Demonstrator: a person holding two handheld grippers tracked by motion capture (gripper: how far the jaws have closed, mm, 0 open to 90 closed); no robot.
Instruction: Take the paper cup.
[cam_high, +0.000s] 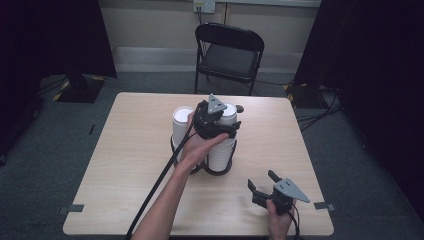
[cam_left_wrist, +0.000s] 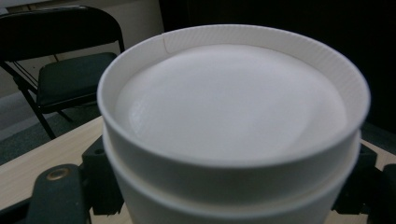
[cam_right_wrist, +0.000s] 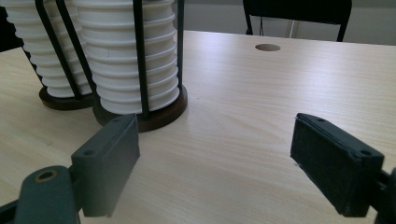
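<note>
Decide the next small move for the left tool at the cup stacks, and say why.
Probably lift the top cup straight up. The left tool sits at the top of the right-hand stack, its jaws at either side of that cup, closed in on it, and the rack's upright bars allow no sideways way out.

A table (cam_high: 130, 165) fills the middle, with a folding chair (cam_high: 229, 52) behind its far edge. Two cup stacks stand side by side in rod holders near the table's centre: the left stack (cam_high: 181, 125) and the right stack (cam_high: 222, 145), their bases touching. The left gripper (cam_high: 216, 120) sits at the top of the right stack. The right gripper (cam_high: 263, 186) rests near the table's front right corner, well apart from the stacks.
</note>
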